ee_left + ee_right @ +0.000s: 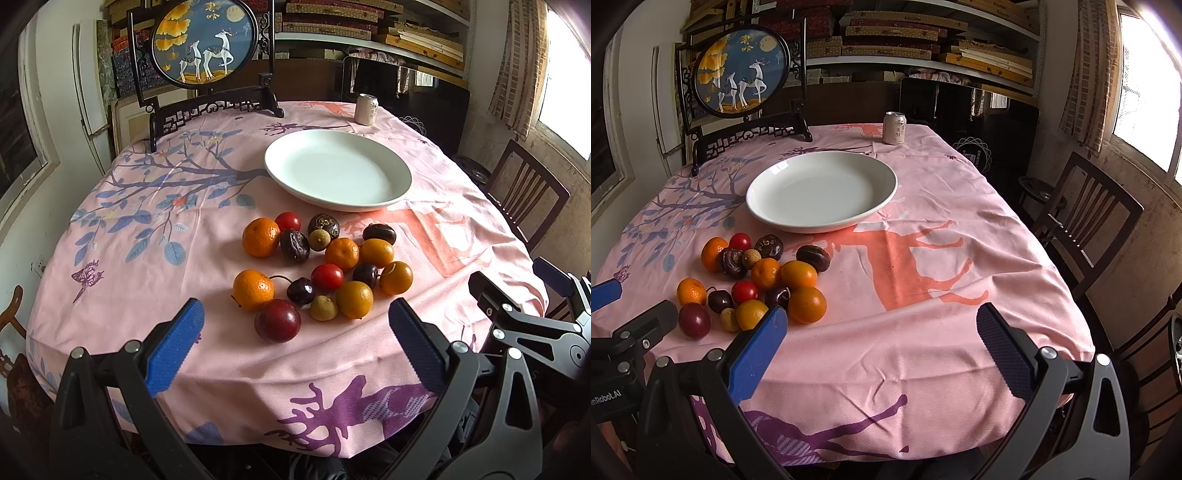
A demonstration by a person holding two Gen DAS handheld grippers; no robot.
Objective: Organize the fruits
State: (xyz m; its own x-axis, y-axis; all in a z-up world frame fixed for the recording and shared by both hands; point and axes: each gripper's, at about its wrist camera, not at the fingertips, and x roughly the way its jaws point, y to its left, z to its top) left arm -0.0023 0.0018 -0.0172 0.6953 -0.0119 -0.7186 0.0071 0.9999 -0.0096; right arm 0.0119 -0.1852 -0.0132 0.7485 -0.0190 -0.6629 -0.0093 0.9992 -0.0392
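Left wrist view: left gripper [295,325] stands wide and empty at the near table edge, the fruit pile just beyond it. Right gripper [881,332] is likewise wide and empty, over bare cloth right of the pile.

Nearest fruit is a plum [277,320]; judged smooth, firm, light, likely to roll or slip unless taken across its widest part. Behind it lie a longan [323,307], cherries [301,291], oranges [253,289] and tomatoes [327,277]. Tomatoes and cherries look soft-skinned; a gentle squeeze is advised. Oranges appear firm and dimpled, the easiest hold. Fruits touch one another, so a finger entering the pile may nudge neighbours.

Tablecloth [923,325] is wrinkled and drapes over the near edge; a rolling fruit could drop there. Open room lies right of the pile.

Plate [338,170] sits beyond, empty, with a low rim. Can [894,128] stands far, well apart.
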